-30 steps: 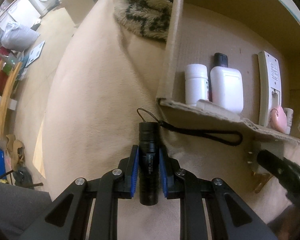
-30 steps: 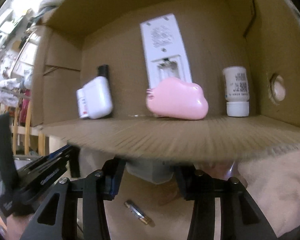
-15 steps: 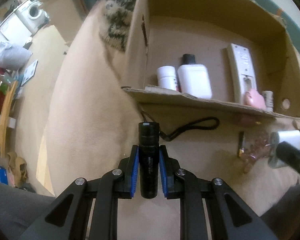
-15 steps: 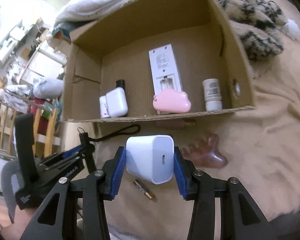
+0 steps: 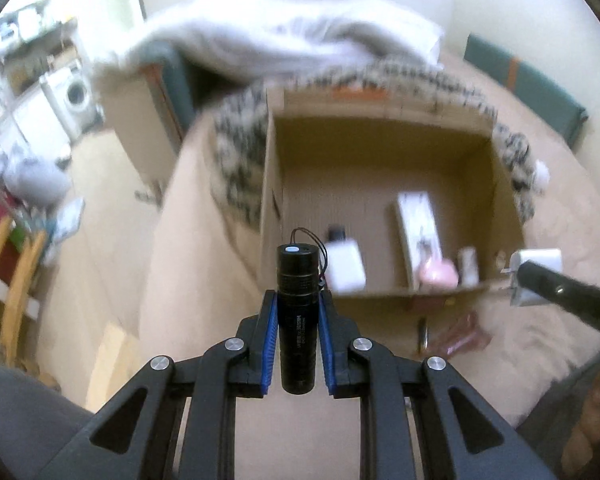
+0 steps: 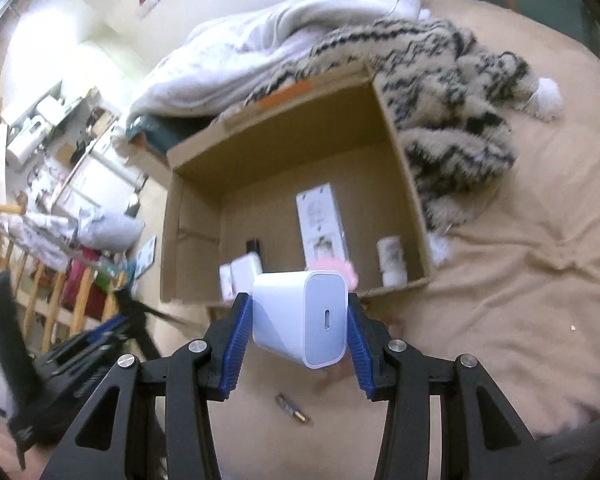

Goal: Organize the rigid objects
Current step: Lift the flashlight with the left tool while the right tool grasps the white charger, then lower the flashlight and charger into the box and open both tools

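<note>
1. The cardboard box (image 6: pixel 400 184) sits open on the tan bedspread (image 6: pixel 520 300), and it serves as the collecting place. Several hard items already lie on its floor: a long white remote (image 6: pixel 320 224), a small white bottle (image 6: pixel 392 260), a pink cloud-shaped thing (image 6: pixel 340 268) and a white case (image 6: pixel 246 270) against the near wall.

2. The left gripper (image 5: pixel 298 340) is clamped on a black flashlight (image 5: pixel 298 312). Its blue pads (image 5: pixel 271 344) press both sides of the barrel, and the tail cap points forward, toward the box. The grip sits low on the barrel, which likely keeps the flashlight steady while it is carried. Its thin cord (image 5: pixel 320 244) trails from the tail end.

3. The right gripper (image 6: pixel 300 328) is closed on a white charger block (image 6: pixel 304 316), held by its two flat sides with the port face turned to the camera. The jaws stand wide enough to span the block and no wider.

4. Both loads hang above the bedspread, just in front of the box's near wall, neither yet inside it. Judging by this, the step in hand is carrying each item over the wall to set it down.

5. Outside the box, near its front wall, a small battery (image 6: pixel 292 410) and a pinkish translucent piece (image 5: pixel 460 332) lie on the bedspread, seemingly unsorted.

6. A striped fuzzy blanket (image 6: pixel 452 120) lies bunched behind and beside the box.
</note>
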`<action>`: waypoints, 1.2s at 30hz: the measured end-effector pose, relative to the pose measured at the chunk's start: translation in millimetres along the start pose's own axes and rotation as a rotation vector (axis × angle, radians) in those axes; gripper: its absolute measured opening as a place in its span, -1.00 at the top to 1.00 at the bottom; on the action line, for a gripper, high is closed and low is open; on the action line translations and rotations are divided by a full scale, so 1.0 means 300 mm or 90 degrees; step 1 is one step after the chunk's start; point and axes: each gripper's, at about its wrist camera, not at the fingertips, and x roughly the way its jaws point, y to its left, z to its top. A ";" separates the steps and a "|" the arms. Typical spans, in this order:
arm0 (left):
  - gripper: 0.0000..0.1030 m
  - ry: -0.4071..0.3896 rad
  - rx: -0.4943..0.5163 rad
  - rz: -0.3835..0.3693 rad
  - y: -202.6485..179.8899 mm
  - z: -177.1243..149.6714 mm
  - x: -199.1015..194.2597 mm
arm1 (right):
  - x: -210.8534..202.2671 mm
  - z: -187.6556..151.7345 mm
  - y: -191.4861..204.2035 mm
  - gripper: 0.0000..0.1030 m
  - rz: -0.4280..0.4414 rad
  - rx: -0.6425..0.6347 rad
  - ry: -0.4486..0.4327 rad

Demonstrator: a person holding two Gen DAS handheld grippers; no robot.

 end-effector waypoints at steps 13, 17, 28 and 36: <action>0.66 -0.117 -0.021 0.000 0.053 0.232 -0.117 | -0.030 0.107 0.002 0.07 0.015 0.001 -0.044; 0.66 -0.144 -0.038 -0.002 0.064 0.333 -0.117 | -0.018 0.168 0.024 0.07 0.009 -0.016 -0.052; 0.66 -0.067 -0.013 -0.001 0.002 0.386 0.172 | 0.137 0.240 0.005 0.07 -0.009 -0.023 -0.011; 0.66 0.046 0.020 -0.020 -0.065 0.248 0.414 | 0.274 0.186 0.005 0.07 -0.035 -0.041 0.076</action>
